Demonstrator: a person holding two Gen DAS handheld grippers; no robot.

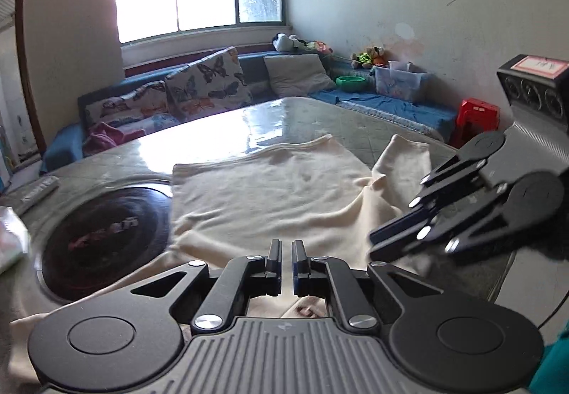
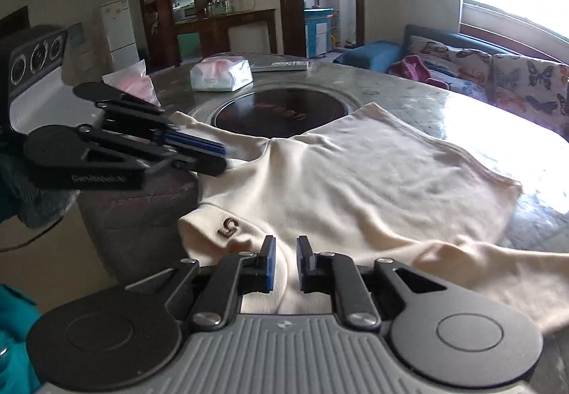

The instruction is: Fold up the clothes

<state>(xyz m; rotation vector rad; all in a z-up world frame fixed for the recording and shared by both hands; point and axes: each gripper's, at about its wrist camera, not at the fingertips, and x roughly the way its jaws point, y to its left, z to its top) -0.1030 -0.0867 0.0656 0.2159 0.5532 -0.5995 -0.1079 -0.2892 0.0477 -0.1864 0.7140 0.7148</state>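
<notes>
A cream shirt (image 1: 270,191) lies spread on the round table, its near edge hanging toward me. It also shows in the right wrist view (image 2: 373,187), with a small brown "5" mark (image 2: 228,227) on a fold at the near left. My left gripper (image 1: 286,248) sits over the near edge of the shirt, its jaws a narrow gap apart with no cloth seen between them. It also shows in the right wrist view (image 2: 222,154) at the shirt's left corner. My right gripper (image 2: 286,246) is slightly open over the shirt's near edge. It also shows in the left wrist view (image 1: 373,244).
A round dark hotplate (image 1: 106,237) is set into the table (image 1: 199,134) left of the shirt. Tissue packs (image 2: 220,74) and a remote (image 2: 281,65) lie on the far side. A sofa with butterfly cushions (image 1: 206,81) and a red stool (image 1: 474,120) stand beyond the table.
</notes>
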